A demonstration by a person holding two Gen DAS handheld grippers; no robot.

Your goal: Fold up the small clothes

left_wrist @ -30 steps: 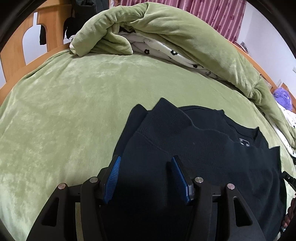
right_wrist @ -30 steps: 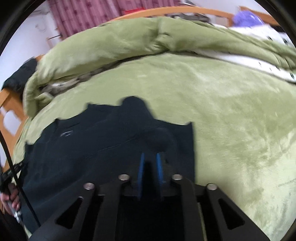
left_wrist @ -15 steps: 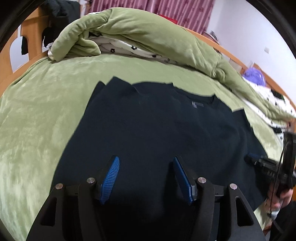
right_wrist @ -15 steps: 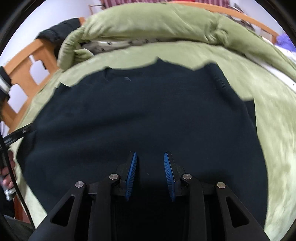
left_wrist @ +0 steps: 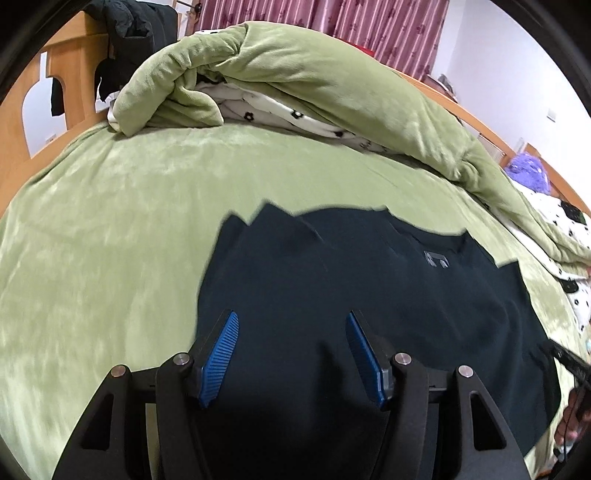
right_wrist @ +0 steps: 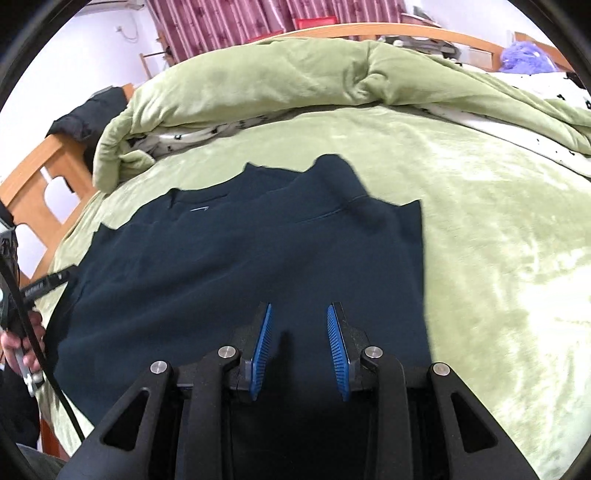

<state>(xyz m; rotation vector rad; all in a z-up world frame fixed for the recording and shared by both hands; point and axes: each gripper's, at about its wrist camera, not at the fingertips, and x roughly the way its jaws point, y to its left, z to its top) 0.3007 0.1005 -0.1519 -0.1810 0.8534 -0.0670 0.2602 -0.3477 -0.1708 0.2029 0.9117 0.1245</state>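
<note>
While both grippers hang over the bed, this is what shows:

Sweater: a dark navy sweater (left_wrist: 369, 295) lies spread flat on the green bed cover (left_wrist: 110, 240), near the front edge of the bed. Its sleeves look folded in over the body, with the cuffs poking up at the far end. A small grey mark sits near its neck.

Left gripper: the left gripper (left_wrist: 291, 354) is above the near part of the sweater. Its blue pads (left_wrist: 218, 358) are wide apart, and there is nothing between them.

Right gripper: the right gripper (right_wrist: 299, 350) is also above the near part of the sweater. Its blue pads (right_wrist: 262, 350) are partly apart, and it has hold of nothing.

Blanket: a thick green blanket (left_wrist: 314, 85) is rolled up along the far edge of the bed. White cloth with black flowers (left_wrist: 280, 114) peeks out under it.

Bed frame: a wooden bed frame (right_wrist: 40, 184) runs along the left edge of the bed in the right view.

Curtain: a dark red curtain (left_wrist: 351, 26) hangs behind the bed.
</note>
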